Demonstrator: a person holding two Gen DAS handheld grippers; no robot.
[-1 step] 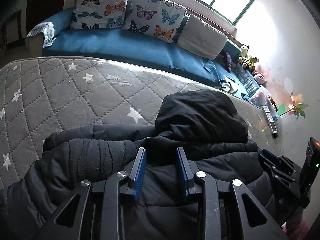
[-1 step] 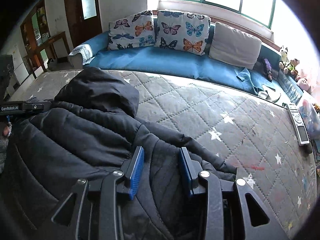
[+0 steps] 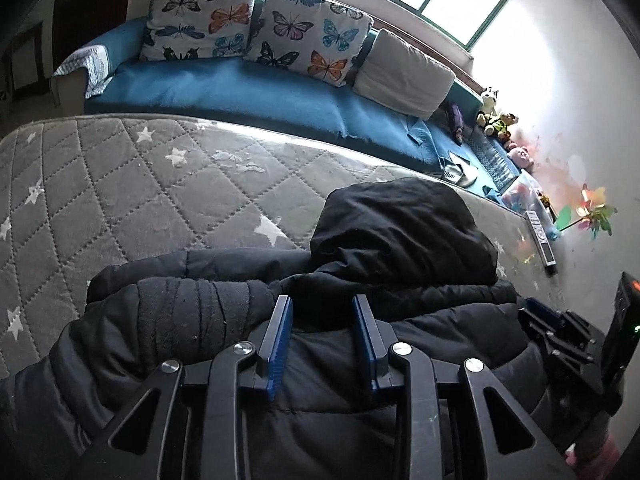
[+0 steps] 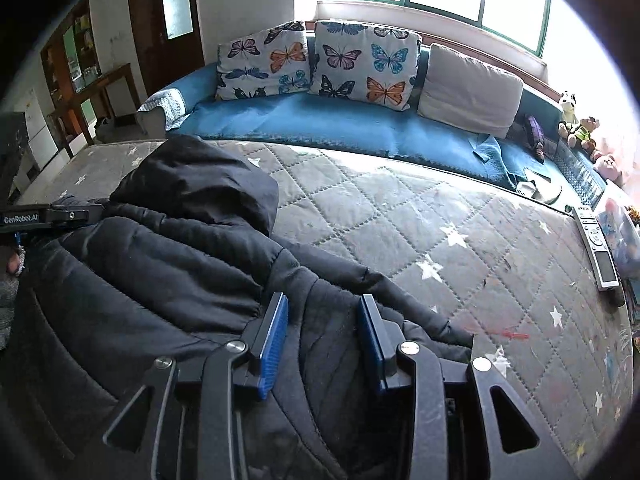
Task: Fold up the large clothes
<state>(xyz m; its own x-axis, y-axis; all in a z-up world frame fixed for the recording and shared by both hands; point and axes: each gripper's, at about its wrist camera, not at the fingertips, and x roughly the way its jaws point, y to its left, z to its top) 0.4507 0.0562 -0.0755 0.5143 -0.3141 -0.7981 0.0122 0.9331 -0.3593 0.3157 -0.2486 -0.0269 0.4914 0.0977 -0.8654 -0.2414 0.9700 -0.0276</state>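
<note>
the black jacket (image 3: 400, 240) lies bunched on the mattress (image 3: 120, 184), hood up, both sleeves seemingly in but body unfolded; left gripper (image 3: 322, 316) and right gripper (image 4: 322, 314) stand narrow, padding between, grip unclear.

Grey star-quilted mattress (image 4: 400, 216); black padded jacket (image 4: 168, 264), remote control (image 4: 596, 244) lying on it.

Jacket (image 3: 360, 352): lower body cut off by bottom edge in both wrist views; hem not visible. Whether the left tongs' (image 3: 323, 320) pads press the fabric btwn them: cannot tell. Right tongs (image 4: 322, 320): same. Mattress (image 4: 460, 240) under jacket hidden. Remote (image 4: 596, 244) at 3 o'clock: button labels too small to read. Person: only a sleeve bit (image 3: 592, 452) at the 5 o'clock edge.
</note>
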